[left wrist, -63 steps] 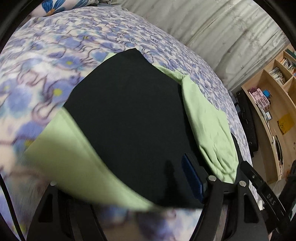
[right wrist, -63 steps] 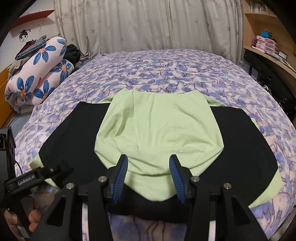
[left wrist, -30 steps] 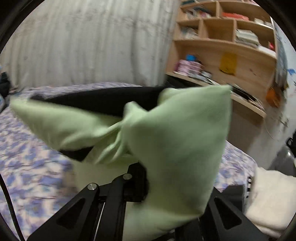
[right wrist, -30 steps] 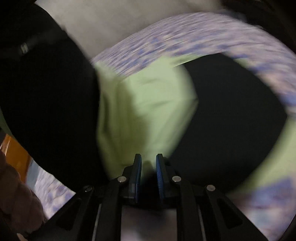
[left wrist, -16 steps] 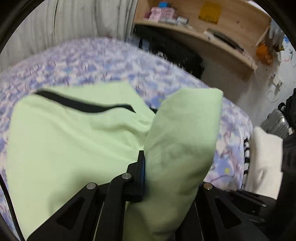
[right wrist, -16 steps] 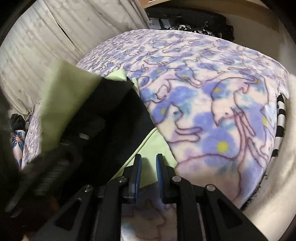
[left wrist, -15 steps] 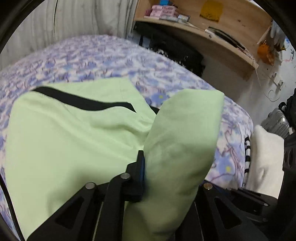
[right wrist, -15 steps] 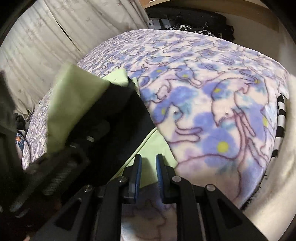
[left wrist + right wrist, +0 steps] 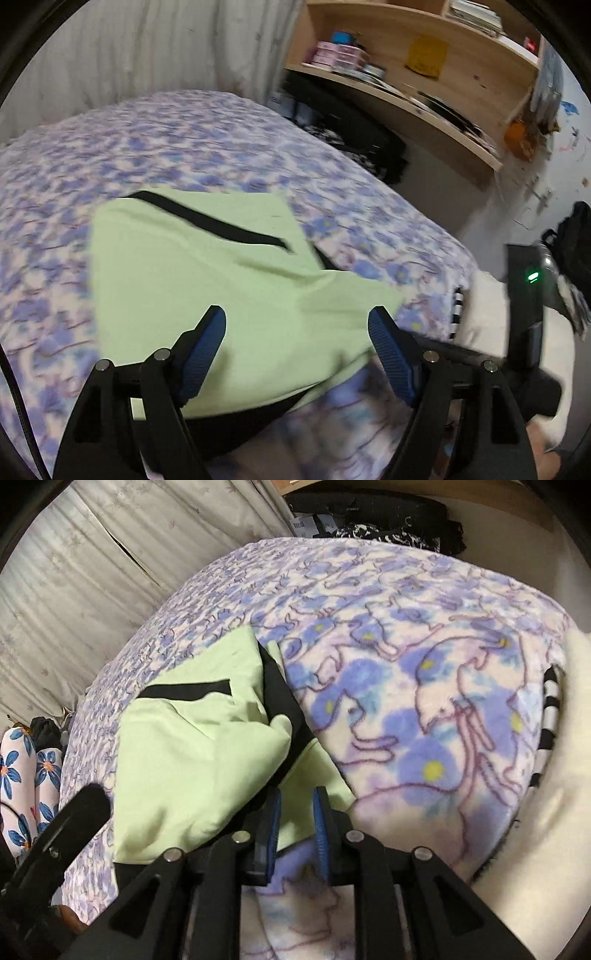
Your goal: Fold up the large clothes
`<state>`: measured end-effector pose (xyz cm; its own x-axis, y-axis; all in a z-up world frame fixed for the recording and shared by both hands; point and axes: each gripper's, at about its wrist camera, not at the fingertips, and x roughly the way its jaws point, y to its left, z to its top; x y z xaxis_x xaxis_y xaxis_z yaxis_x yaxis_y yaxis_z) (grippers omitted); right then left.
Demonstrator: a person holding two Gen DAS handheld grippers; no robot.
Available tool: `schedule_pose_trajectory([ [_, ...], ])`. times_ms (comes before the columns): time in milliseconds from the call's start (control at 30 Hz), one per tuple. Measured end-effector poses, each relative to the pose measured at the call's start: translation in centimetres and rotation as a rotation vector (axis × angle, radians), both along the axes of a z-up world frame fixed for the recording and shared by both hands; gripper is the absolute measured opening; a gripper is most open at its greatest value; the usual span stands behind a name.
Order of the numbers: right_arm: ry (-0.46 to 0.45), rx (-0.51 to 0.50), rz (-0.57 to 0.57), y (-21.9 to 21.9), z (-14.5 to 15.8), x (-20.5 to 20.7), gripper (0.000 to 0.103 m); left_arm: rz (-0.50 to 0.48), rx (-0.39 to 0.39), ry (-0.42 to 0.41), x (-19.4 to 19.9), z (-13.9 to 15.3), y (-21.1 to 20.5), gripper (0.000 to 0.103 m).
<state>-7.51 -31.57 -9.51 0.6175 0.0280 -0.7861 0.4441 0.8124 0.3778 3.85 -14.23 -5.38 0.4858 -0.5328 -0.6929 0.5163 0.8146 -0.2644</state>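
Behind the garment [image 9: 207, 280], wooden shelves [image 9: 406, 92]; from the right wrist, perhaps pillows [image 9: 26, 775].

The left gripper [image 9: 297, 328] tilts downward, its blue-padded jaws spread wide after just swinging apart; nothing is pinched between the pads [image 9: 201, 347], which stand clear on either side. The right gripper [image 9: 295, 812] also angles down, jaws only narrowly parted and just easing wider, the pads [image 9: 272, 832] not pressing on anything. In the right wrist view the left gripper's black frame crosses the lower left corner, blurred
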Motion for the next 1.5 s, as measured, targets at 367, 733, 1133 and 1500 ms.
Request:
schedule_pose_trajectory([
  [367, -0.091, 0.011, 0.004, -0.9, 5.7, -0.2, 0.031, 0.208, 0.097, 0.046, 0.2, -1.5, 8.0, 0.078],
  [733, 0.061, 0.116, 0.166, -1.6, 2.5, 7.3, 0.046, 0.235, 0.076, 0.19, 1.7, -5.9, 9.3, 0.078],
  [1133, 0.17, 0.048, 0.298, -0.7, 0.7, 11.0, 0.006, 0.22, 0.097, 0.229, 3.4, -7.7, 8.4, 0.066],
  [1500, 0.218, 0.078, 0.19, -1.4, -2.1, 7.8, 0.008, 0.198, 0.185, 0.144, 2.4, -8.2, 7.6, 0.061],
])
